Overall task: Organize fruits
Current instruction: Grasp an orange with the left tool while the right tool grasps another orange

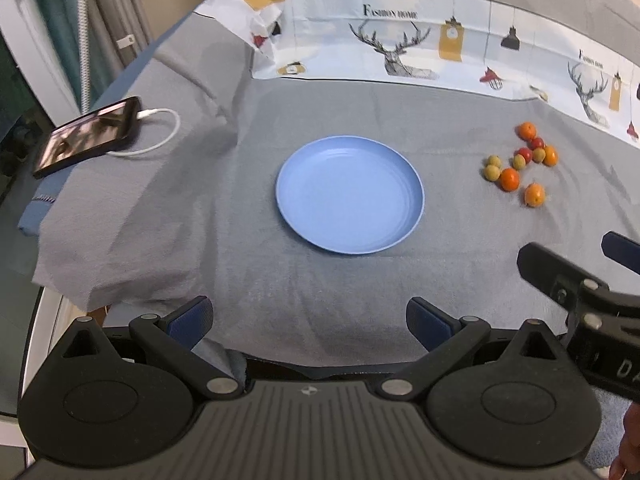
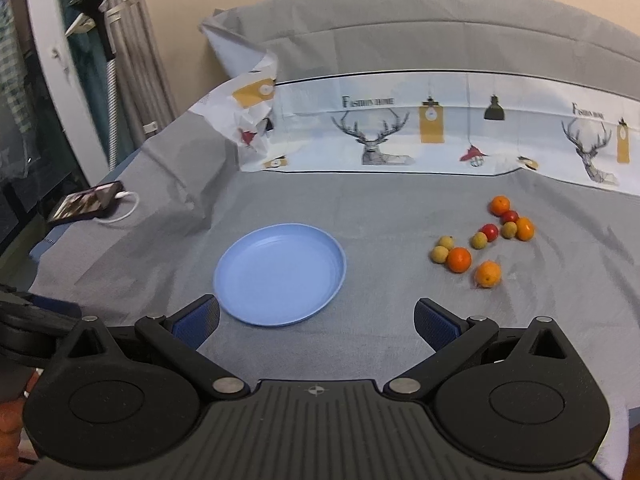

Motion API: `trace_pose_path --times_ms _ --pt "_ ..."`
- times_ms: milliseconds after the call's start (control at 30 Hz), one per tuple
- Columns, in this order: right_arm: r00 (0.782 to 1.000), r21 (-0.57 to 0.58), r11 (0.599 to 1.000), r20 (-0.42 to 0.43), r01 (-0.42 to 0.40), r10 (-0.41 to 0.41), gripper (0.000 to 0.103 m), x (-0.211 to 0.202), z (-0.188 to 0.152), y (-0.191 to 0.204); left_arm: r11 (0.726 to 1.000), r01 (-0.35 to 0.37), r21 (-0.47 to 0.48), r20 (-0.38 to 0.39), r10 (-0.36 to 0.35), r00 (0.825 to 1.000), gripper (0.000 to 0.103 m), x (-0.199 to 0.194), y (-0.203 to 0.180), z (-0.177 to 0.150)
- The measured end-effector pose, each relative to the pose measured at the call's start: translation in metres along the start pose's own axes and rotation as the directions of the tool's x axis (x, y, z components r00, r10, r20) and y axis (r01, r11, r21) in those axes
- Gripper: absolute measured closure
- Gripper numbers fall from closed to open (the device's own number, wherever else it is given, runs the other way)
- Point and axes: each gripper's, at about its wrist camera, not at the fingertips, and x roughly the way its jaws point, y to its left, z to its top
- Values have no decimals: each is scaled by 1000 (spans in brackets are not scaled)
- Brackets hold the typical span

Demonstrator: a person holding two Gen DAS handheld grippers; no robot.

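your right claw [image 2: 316, 322] is spread wide with nothing between its blue pads, hanging low over the grey cloth [image 2: 380, 208] at the near edge. your left claw [image 1: 310, 320] is just as wide and just as empty, with the blue plate [image 1: 304, 224] straight ahead of it. the plate is bare.

all the fruit lies in a loose cluster on the cloth to the right of the plate, well apart from it: four small oranges, the nearest orange [image 2: 488, 274] standing a little off on its own, four pale yellow-green fruits [image 2: 439, 255], and two small red fruits [image 2: 489, 231] deep in the bunch, touching their neighbours.

these will likely handle as light, round and smooth, so they'll want to roll on the soft cloth if you nudge them. take each across its widest middle, pads on opposite sides, and close gently; the red ones look thin-skinned and could bruise or split. the lone orange looks the easiest first pick for your right claw, since nothing crowds it.
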Motion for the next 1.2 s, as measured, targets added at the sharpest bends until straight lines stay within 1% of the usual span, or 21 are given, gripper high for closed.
trace_pose_path --times_ms 133,167,267,333,433,600,733,833,900,967,1033,1067,1100,1133,1167,1200 --pt "1000 49 999 15 20 -20 0 9 -1 -21 1000 1 16 -10 -1 1000 0 9 -13 10" --pt "999 65 998 32 26 -28 0 12 -1 -28 1000 2 20 -15 -1 1000 0 12 -17 13" --pt "996 108 991 47 74 -79 0 18 -1 -51 999 -3 38 -36 5 999 0 23 -29 22" --pt "990 145 984 80 103 -115 0 26 -3 -69 999 -4 49 -52 7 999 0 30 -36 29" --pt "978 173 969 78 179 -195 0 41 -8 -98 998 -3 66 -68 8 998 0 41 -48 41" --pt "944 169 931 12 323 -330 0 89 -22 -146 995 -5 96 -83 13 996 0 59 -68 64" --pt "923 144 913 -16 383 -384 0 132 -27 -181 993 -13 120 -105 26 994 0 77 -87 82" --pt "916 110 910 -35 400 -399 0 166 -27 -203 991 -12 136 -121 29 992 0 91 -102 95" --pt "925 99 920 -42 379 -377 0 189 -26 -212 989 -12 149 -130 31 991 0 103 -114 105" --pt "942 81 939 -38 334 -332 0 207 -24 -217 987 -11 162 -139 33 990 0 113 -125 114" --pt "955 45 955 -37 295 -293 0 223 -22 -218 985 -2 173 -150 29 988 0 126 -139 123" --pt "957 12 957 -38 290 -289 1 232 -22 -218 984 4 176 -159 25 987 0 132 -145 127" --pt "950 -26 950 -43 310 -311 1 240 -21 -218 984 19 177 -179 13 984 0 141 -153 131" --pt "933 -59 933 -39 354 -356 1 246 -20 -219 984 37 175 -201 -1 980 0 148 -159 135" --pt "929 -55 928 -25 367 -369 1 248 -18 -224 984 56 168 -227 -16 974 0 156 -165 138" --pt "925 -25 925 -23 379 -379 1 247 -15 -232 985 77 152 -260 -35 965 0 165 -174 142"
